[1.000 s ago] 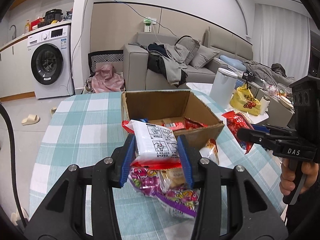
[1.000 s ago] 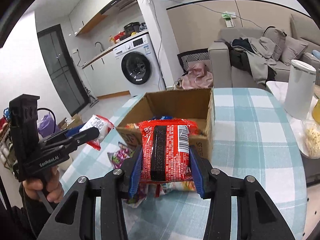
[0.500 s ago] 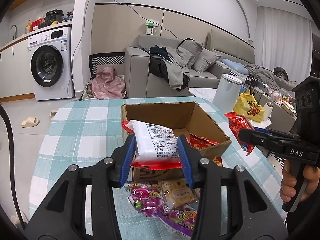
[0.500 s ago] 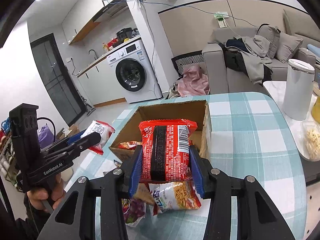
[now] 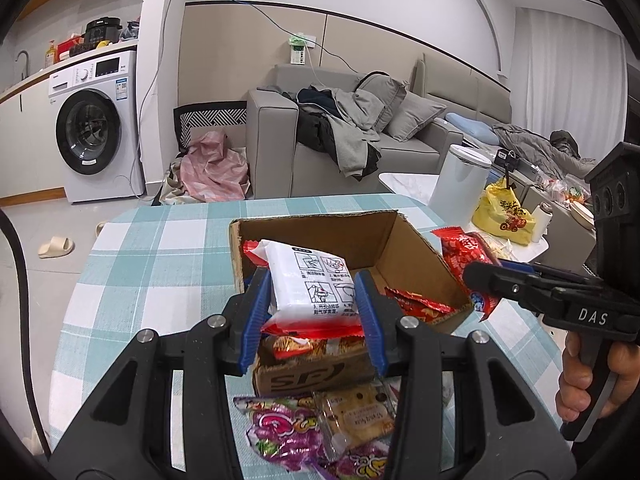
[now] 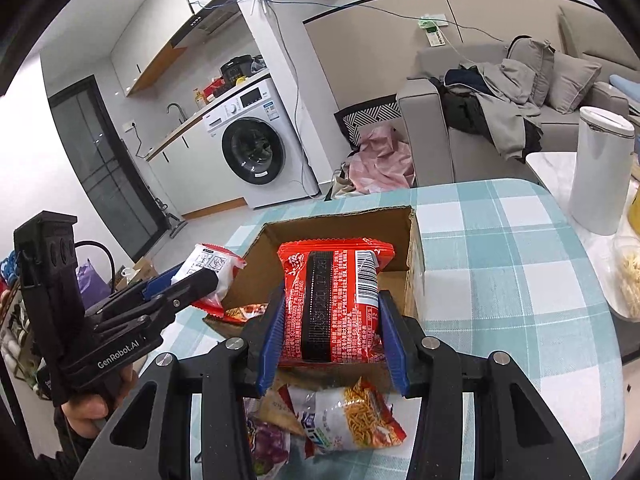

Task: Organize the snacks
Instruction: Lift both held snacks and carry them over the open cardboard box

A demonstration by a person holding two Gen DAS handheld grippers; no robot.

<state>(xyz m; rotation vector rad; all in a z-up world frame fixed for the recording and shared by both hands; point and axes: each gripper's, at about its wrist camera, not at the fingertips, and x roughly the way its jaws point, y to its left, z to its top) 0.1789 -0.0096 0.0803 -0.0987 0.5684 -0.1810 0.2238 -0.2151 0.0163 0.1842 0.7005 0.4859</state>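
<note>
An open cardboard box (image 5: 420,256) (image 6: 260,264) stands on the checked tablecloth with red snack packs lying inside. My left gripper (image 5: 314,300) is shut on a white and red noodle packet (image 5: 312,284), held over the box's near left corner. My right gripper (image 6: 331,320) is shut on a red noodle packet (image 6: 332,296), held above the box's near edge. Each gripper shows in the other's view: the right gripper (image 5: 480,280) with its red packet at the box's right, the left gripper (image 6: 200,276) with its white packet at the box's left.
Loose snacks lie in front of the box: a purple candy bag (image 5: 280,428), a biscuit pack (image 5: 356,416) and a noodle-snack bag (image 6: 352,420). A white bin (image 6: 600,172) and a yellow bag (image 5: 504,212) stand right of the table. A sofa and washing machine are behind.
Both grippers have carried their packets forward, from over the loose snacks to above the box, which now looms larger. Neither grip has changed.
</note>
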